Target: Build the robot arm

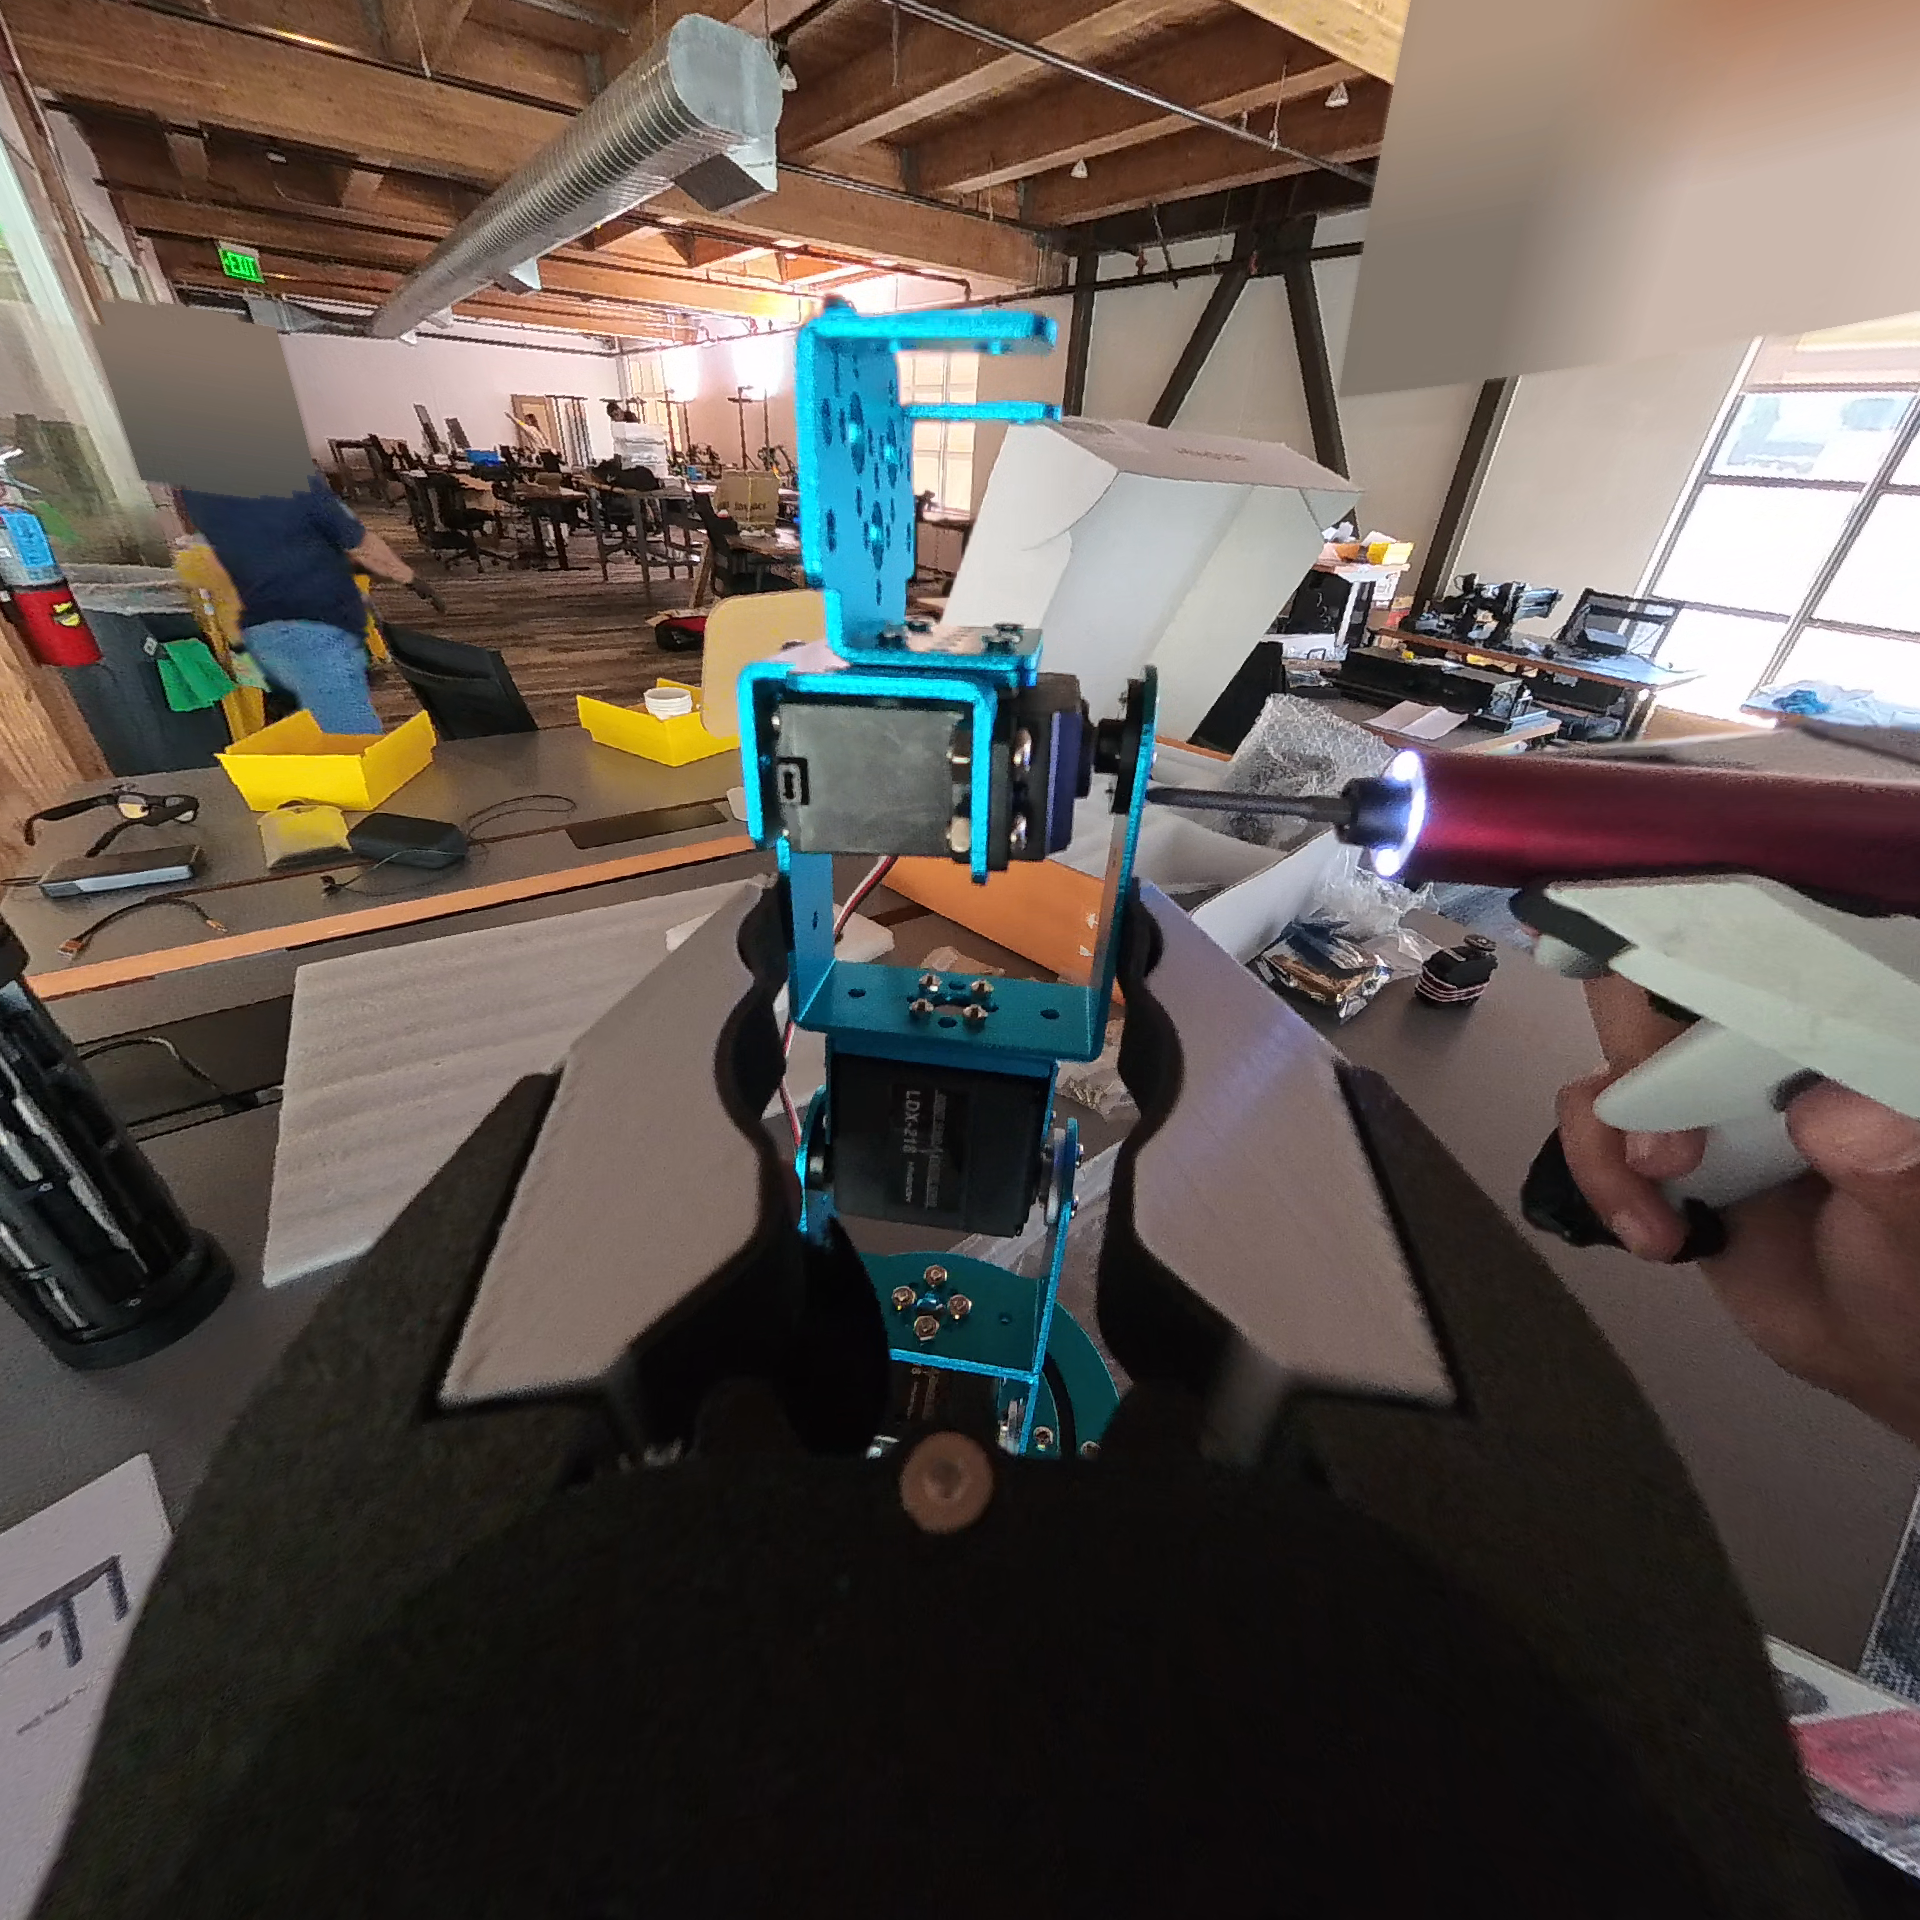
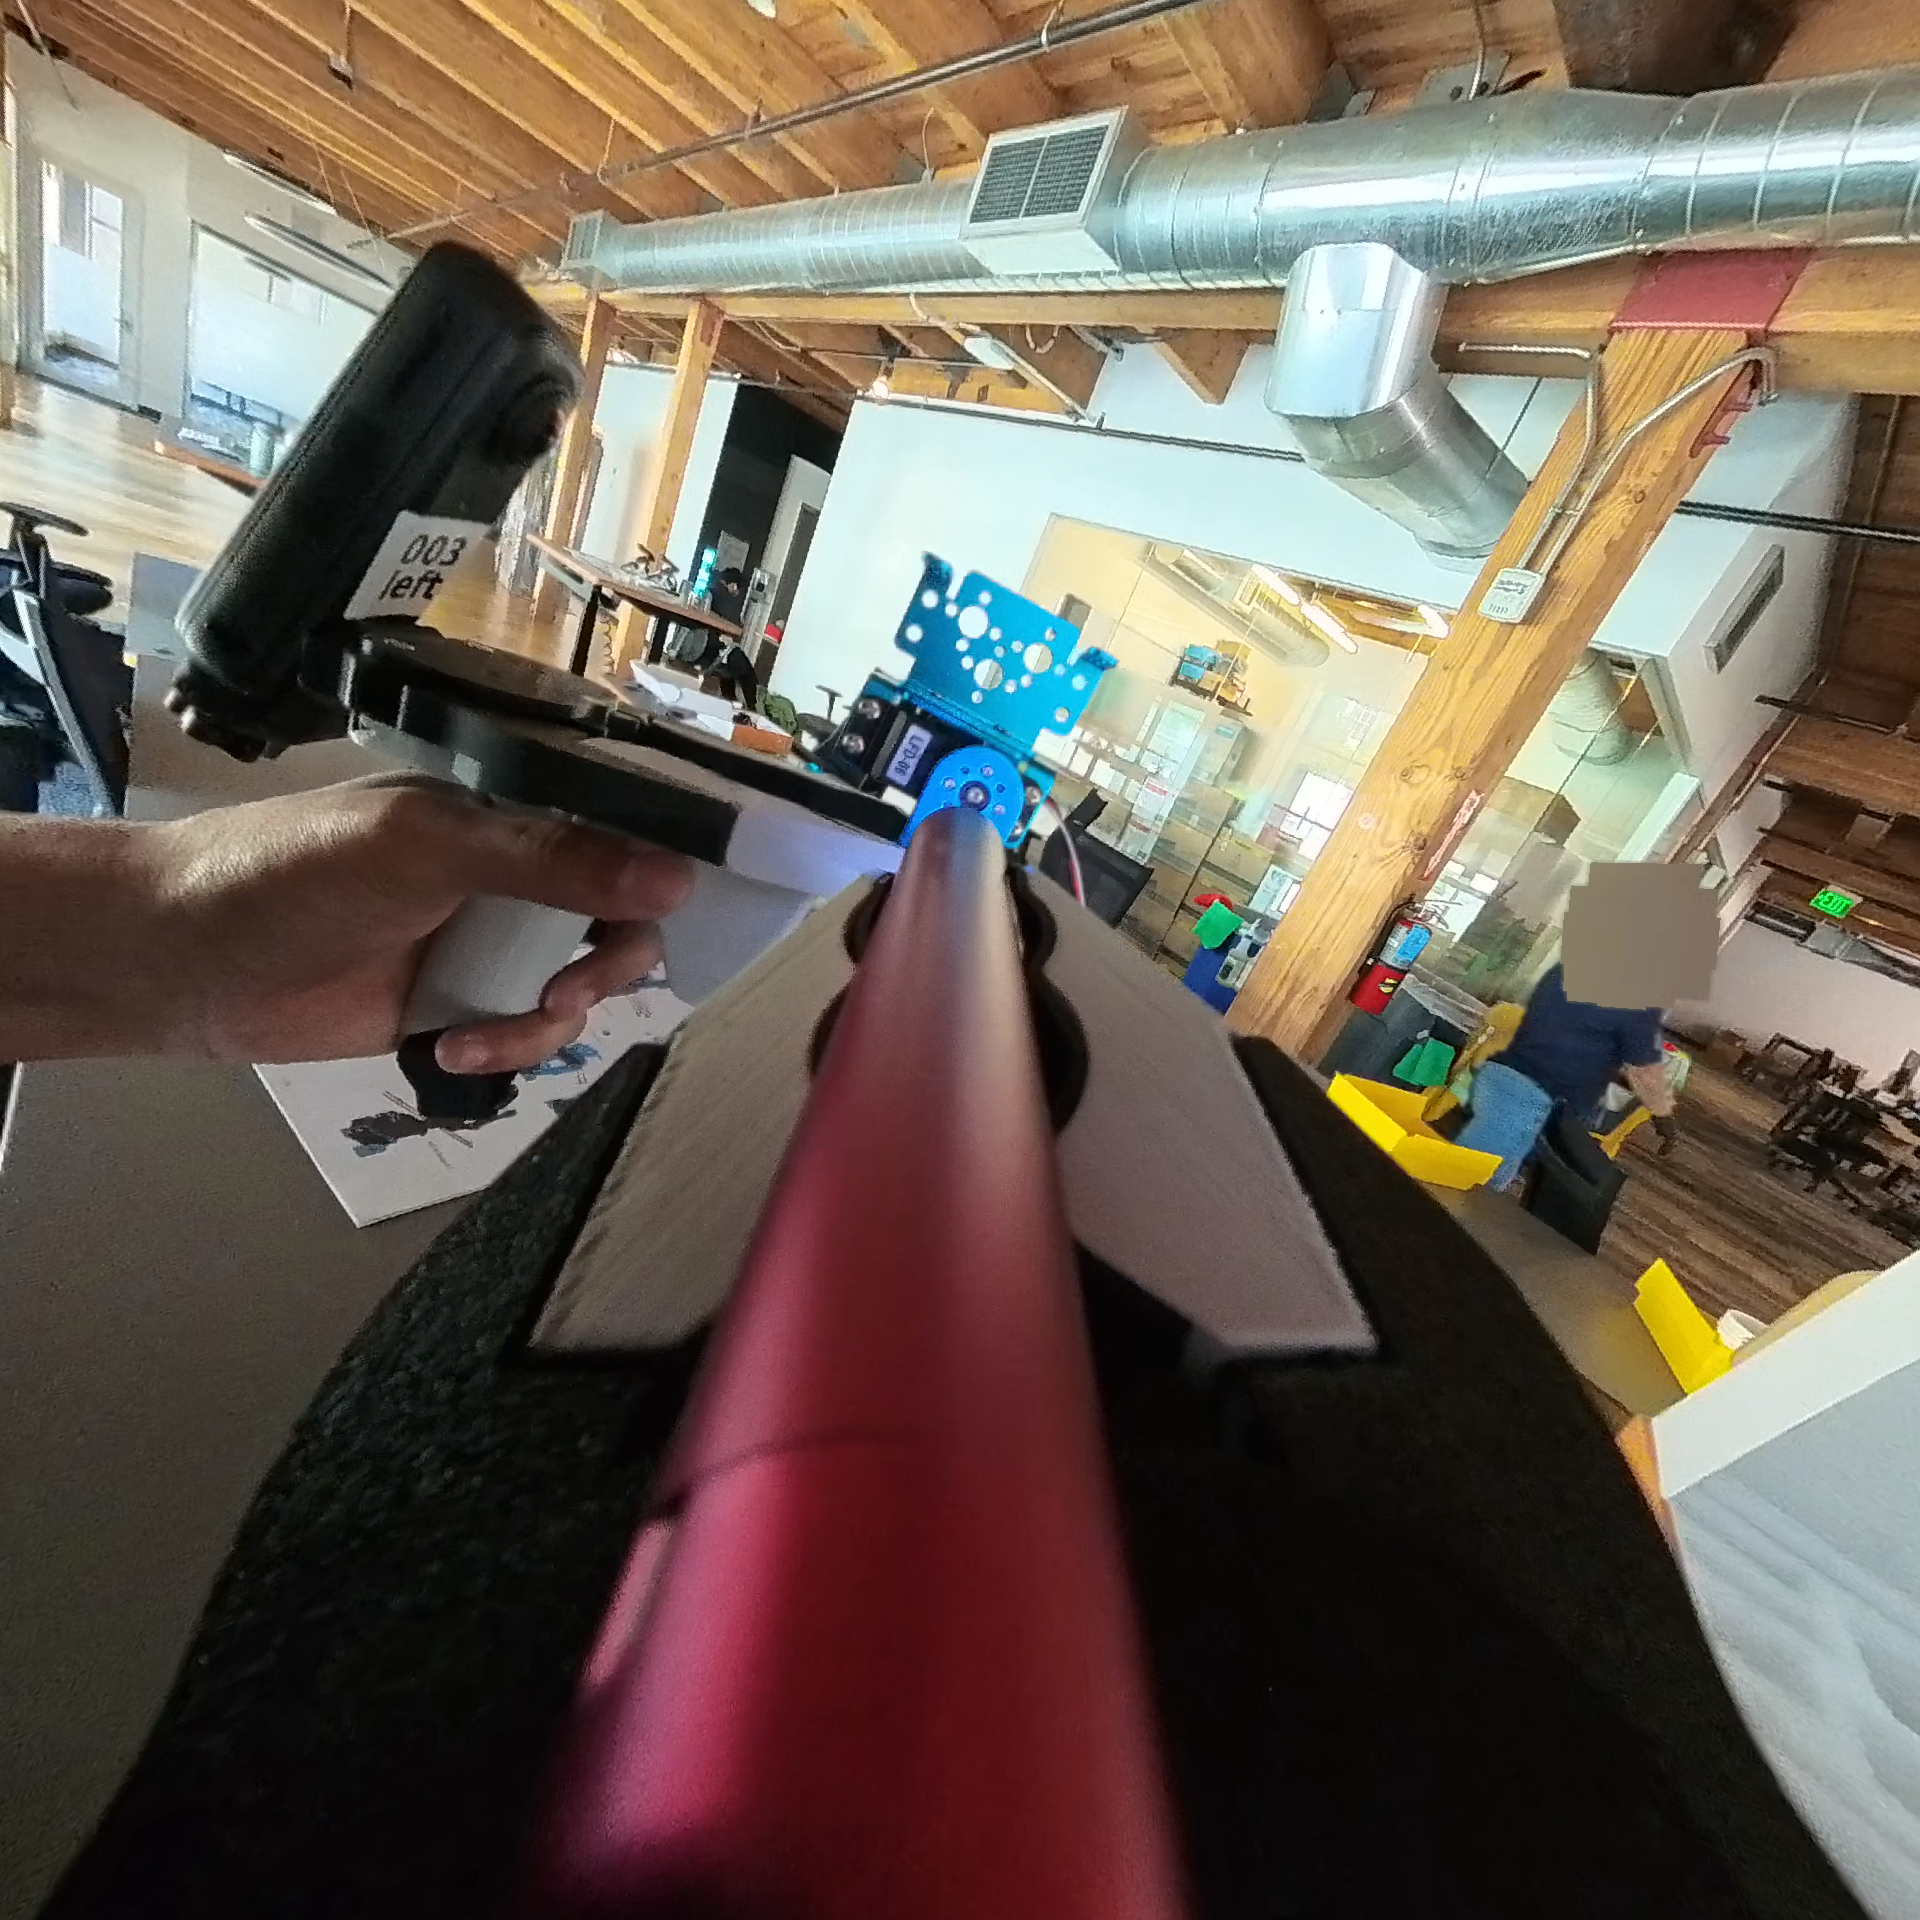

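Note:
My left gripper [image 1: 940,997] is shut on a blue metal servo-bracket assembly [image 1: 935,790] and holds it upright by its lower U-bracket; black servos sit in its frames. My right gripper [image 2: 951,914] is shut on a red electric screwdriver [image 2: 894,1351]. In the left wrist view the screwdriver [image 1: 1662,821] comes in from the right with its ring light on, and its dark bit [image 1: 1236,802] touches the assembly's right side plate beside the upper servo. In the right wrist view the tool's tip meets a blue round horn [image 2: 975,795] on the assembly [image 2: 987,665]. The left gripper [image 2: 582,790] and a hand show there.
A grey table [image 1: 436,790] carries yellow bins [image 1: 332,758], glasses, a phone and cables. A white open box [image 1: 1132,540], bubble wrap and spare servos [image 1: 1455,971] lie right. A white foam sheet [image 1: 436,1039] and a black cylinder [image 1: 73,1195] lie left. A person [image 1: 291,603] stands behind.

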